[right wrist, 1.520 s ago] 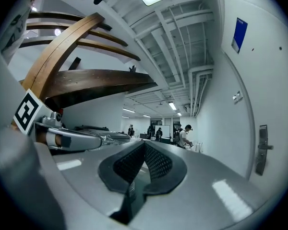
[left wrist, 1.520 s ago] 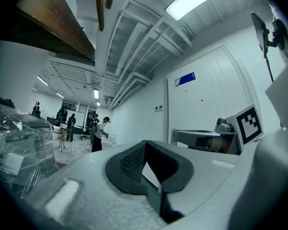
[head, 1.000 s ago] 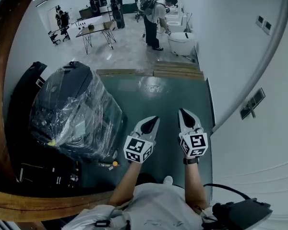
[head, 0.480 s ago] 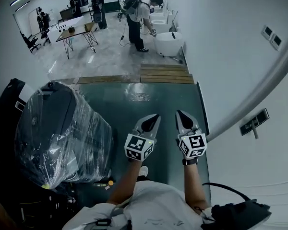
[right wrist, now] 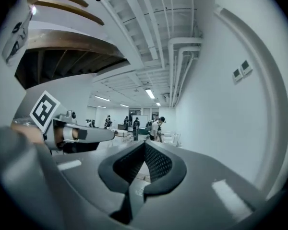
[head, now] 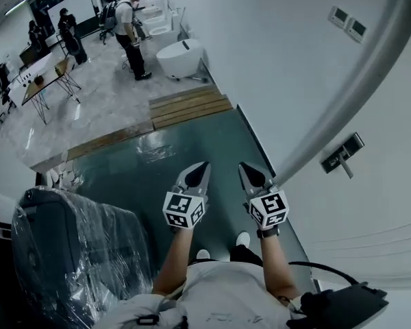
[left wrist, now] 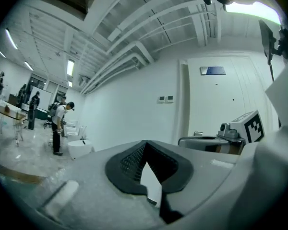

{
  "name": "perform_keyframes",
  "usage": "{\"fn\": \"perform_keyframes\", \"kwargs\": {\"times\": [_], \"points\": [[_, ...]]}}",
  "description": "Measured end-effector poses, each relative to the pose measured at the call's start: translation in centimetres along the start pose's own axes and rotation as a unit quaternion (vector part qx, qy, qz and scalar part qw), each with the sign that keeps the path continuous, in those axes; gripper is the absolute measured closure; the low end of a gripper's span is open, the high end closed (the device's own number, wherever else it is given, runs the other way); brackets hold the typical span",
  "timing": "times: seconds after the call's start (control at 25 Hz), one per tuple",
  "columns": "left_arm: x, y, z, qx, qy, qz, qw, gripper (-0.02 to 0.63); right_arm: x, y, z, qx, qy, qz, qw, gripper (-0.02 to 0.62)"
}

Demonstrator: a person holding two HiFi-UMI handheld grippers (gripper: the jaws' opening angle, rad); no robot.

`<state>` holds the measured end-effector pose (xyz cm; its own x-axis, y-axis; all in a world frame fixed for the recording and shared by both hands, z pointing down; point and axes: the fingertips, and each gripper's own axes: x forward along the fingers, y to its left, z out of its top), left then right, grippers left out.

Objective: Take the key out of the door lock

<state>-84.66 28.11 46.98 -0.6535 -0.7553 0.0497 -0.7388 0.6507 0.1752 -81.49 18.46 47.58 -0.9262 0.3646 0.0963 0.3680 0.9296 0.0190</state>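
Note:
In the head view both grippers are held out side by side over a dark green floor mat (head: 157, 163). The left gripper (head: 201, 167) is shut with nothing in it, and so is the right gripper (head: 246, 169). On the white wall to the right sits a dark handle plate with a lever (head: 339, 154); I cannot make out a key there. The left gripper view shows its closed jaws, a white door (left wrist: 230, 99) ahead to the right, and the right gripper's marker cube (left wrist: 247, 126). The right gripper view shows closed jaws and the left gripper (right wrist: 62, 128) alongside.
A bulky dark object wrapped in clear plastic (head: 68, 252) stands at the lower left. Wooden planks (head: 188, 108) edge the mat's far end. Beyond are a white toilet (head: 178, 57), a table (head: 44, 70) and several people. Two wall switches (head: 349, 22) sit high on the right wall.
The head view has swung right: the wrapped object slid to the lower left, the wooden frame at the left left the picture, the white wall fills more. Both grippers stay shut.

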Motion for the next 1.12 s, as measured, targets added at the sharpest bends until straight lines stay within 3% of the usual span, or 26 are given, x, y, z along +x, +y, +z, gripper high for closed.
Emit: {"fn": "perform_keyframes", "kwargs": {"times": [0.24,0.36,0.48,0.6,0.76,1.12], "points": [[14.2,-7.6,-0.3,0.028,0.014,-0.130,0.9910,0.604,-2.1,-13.2,0.3,0.002,-0.023,-0.116,0.993,0.589],[22.7,-13.7,0.1,0.055,0.014,-0.196,0.9790,0.603,-4.8,-23.5,1.4,0.001,-0.046,-0.190,0.981,0.589],[28.4,-18.9,1.0,0.072,0.002,-0.235,0.9693,0.603,-9.0,-31.3,3.9,-0.029,-0.075,-0.258,0.963,0.591],[31.4,-23.7,1.0,0.074,-0.001,-0.276,0.9582,0.603,-14.2,-35.1,4.8,-0.063,-0.065,-0.327,0.941,0.589],[35.2,-28.8,-1.2,0.077,0.029,-0.353,0.9321,0.603,-18.7,-40.2,2.2,-0.028,-0.049,-0.399,0.915,0.590],[42.1,-34.3,-1.6,0.066,0.037,-0.471,0.8789,0.603,-21.4,-43.9,1.3,0.005,-0.045,-0.489,0.871,0.591]]}}
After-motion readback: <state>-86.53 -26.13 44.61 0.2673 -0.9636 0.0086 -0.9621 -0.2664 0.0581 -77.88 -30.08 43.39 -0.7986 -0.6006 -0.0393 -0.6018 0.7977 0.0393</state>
